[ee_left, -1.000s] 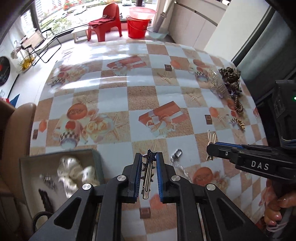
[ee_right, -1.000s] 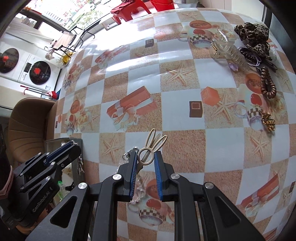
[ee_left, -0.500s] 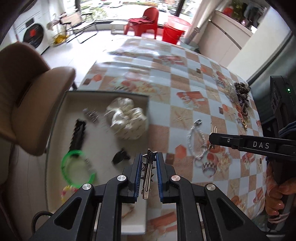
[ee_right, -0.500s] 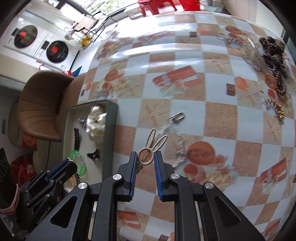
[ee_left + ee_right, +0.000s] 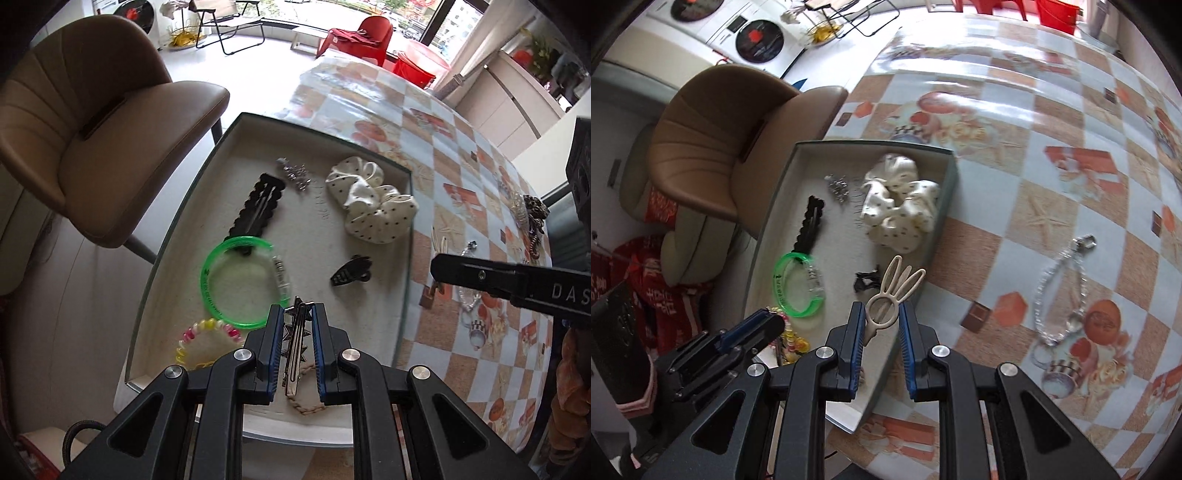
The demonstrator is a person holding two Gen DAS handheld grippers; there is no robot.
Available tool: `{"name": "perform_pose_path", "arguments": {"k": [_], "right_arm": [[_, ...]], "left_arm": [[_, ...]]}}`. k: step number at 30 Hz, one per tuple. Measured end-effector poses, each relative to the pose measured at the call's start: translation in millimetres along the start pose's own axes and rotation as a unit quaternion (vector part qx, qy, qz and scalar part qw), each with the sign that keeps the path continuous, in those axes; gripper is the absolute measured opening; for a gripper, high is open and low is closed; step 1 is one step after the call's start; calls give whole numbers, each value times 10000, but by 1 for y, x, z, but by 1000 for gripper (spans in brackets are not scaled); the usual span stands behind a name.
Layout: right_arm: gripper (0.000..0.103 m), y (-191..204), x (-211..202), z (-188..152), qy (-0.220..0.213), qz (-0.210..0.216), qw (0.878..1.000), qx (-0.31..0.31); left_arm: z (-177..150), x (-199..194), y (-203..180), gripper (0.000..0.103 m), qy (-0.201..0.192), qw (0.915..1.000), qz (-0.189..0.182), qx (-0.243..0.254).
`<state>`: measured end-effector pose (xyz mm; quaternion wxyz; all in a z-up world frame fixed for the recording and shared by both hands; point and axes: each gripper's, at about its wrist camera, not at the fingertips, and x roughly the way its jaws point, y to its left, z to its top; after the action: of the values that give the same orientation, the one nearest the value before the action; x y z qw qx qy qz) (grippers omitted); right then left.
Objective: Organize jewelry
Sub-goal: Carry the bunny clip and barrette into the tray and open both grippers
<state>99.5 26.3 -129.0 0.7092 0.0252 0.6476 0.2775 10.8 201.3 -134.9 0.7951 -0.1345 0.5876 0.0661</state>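
My left claw [image 5: 298,320] is gripping a starred metal hair clip [image 5: 294,347] above the tray [image 5: 177,229]'s near end; my right claw [image 5: 881,320] is pinching a beige bunny-ear clip [image 5: 892,295] over its right wall.

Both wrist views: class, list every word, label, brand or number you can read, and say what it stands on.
"DAS": white letters on the side of the right gripper, cut off at the picture's edge.
Dark print on the green bracelet in the tray: too small to read.
Faint marks on the tray's lining beside the white scrunchie: unreadable.
Nothing else is legible.
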Motion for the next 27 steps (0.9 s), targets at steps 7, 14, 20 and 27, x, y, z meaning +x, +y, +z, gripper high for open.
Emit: {"name": "perform_pose_path", "arguments": {"k": [7, 14, 20, 27], "right_arm": [[20, 22, 31, 23, 160, 0, 9996, -212], [20, 30, 63, 43, 340, -97, 9990, -257], [19, 30, 90, 49, 501, -303, 9980, -253], [19, 38, 106, 46, 557, -355, 9974, -276]], "left_arm": [[-3, 18, 11, 18, 139, 9998, 126, -112], [-6, 33, 16, 18, 242, 9994, 199, -156], [-6, 43, 13, 18, 257, 9993, 275, -88], [-2, 45, 9, 18, 212, 9993, 301, -28]]}}
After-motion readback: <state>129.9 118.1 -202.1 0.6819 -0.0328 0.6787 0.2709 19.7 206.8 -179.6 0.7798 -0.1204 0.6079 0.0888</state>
